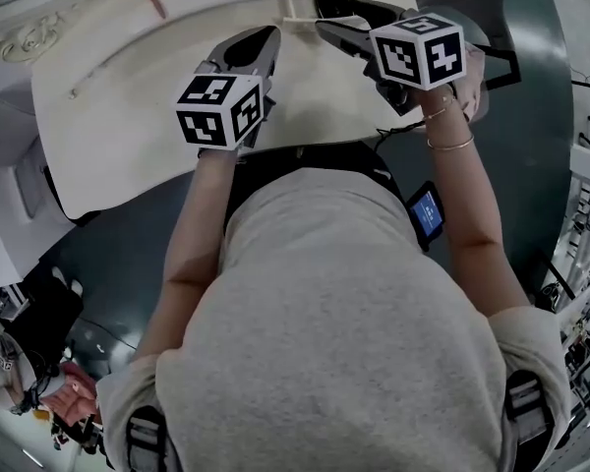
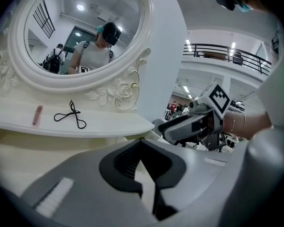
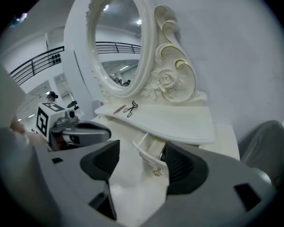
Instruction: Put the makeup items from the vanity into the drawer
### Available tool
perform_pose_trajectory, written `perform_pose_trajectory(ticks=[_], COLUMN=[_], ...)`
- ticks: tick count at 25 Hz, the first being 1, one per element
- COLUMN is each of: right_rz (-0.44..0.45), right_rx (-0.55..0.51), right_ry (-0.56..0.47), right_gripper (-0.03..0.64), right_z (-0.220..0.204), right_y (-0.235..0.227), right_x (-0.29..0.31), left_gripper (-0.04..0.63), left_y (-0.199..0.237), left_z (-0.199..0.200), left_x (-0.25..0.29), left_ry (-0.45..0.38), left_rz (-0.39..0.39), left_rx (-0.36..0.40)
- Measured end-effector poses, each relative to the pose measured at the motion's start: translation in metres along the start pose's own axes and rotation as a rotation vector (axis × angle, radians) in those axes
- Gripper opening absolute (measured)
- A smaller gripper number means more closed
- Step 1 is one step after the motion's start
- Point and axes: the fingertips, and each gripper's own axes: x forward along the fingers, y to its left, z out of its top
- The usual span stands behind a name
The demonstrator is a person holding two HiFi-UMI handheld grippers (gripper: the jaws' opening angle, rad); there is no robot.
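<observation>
Vanity scene, two tools raised: holding the right gripper (image 3: 142,148) with its jaws spread wide, framing the front of the small drawer (image 3: 148,151) and its gold knob (image 3: 157,172) in the gap between them, not clearly touching either. Finding that drawer pulled partly out from beneath the raised shelf (image 2: 113,125), angling toward the right gripper. Holding the left gripper (image 2: 141,143) low over the cream tabletop (image 1: 128,116), off to the left of the drawer, with its jaws drawn together at the tips and gripping nothing. Seeing the pink stick (image 2: 37,115) and the black eyelash curler (image 2: 72,115) lying side by side on the shelf, near each other but not touching, just below the carved oval mirror (image 2: 80,32), well apart from both grippers and outside the drawer. Leaning over the tabletop in a grey shirt, wearing thin bracelets (image 1: 450,144) on the right wrist.
</observation>
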Motion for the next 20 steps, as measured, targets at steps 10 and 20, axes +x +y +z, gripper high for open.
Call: perform_pose_trajectory(ticks=[10, 20], right_rz=[0.135, 0.145], right_rx=[-0.119, -0.037], right_ry=[-0.151, -0.486], right_gripper=[0.307, 0.051], right_z=[0.049, 0.090], right_y=[0.030, 0.040], right_x=[-0.046, -0.082], left_gripper=[0.009, 0.009], left_y=[-0.025, -0.035], left_z=[0.004, 0.037], left_x=[0.008, 0.009], left_ry=[-0.031, -0.107], left_rz=[-0.023, -0.030], left_rx=[-0.004, 0.019])
